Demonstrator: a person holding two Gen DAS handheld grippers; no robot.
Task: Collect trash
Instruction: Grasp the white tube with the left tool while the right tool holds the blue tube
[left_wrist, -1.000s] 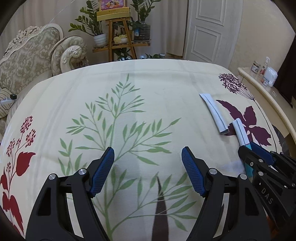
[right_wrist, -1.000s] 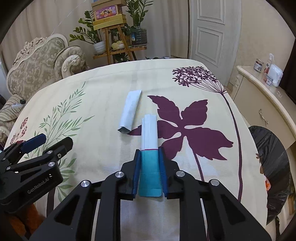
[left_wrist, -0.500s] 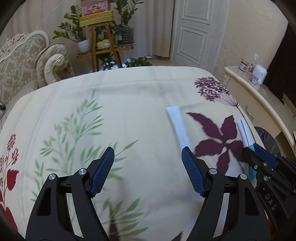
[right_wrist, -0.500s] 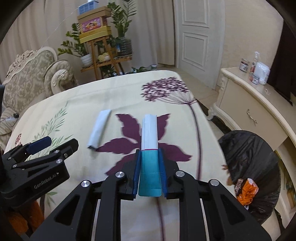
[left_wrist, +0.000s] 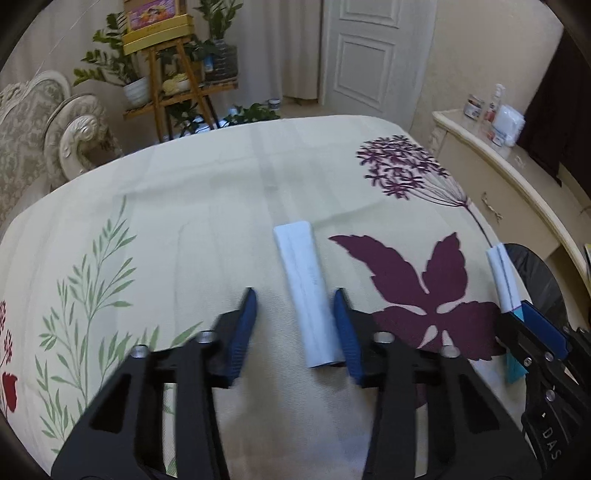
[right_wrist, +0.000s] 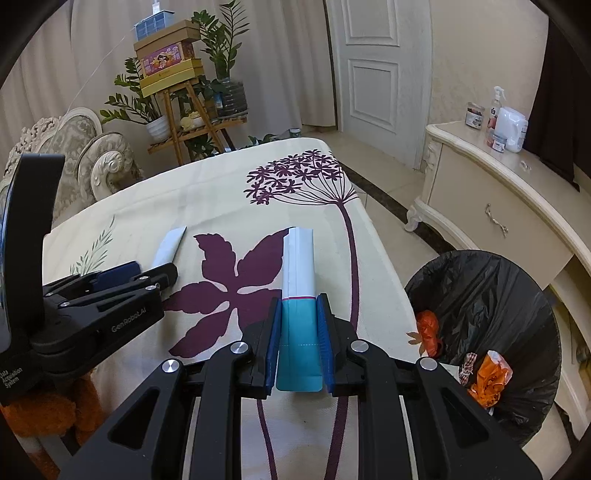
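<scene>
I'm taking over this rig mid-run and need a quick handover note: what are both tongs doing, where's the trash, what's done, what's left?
Left tongs: jaws have just been closing around the white packet lying on the tablecloth; not yet clamped.
Right tongs: shut on the teal-and-white packet, near the black-bagged bin.
Done: orange wrappers already in the bin.
Left: clamp the white packet, then drop both packets into the bin.
</scene>
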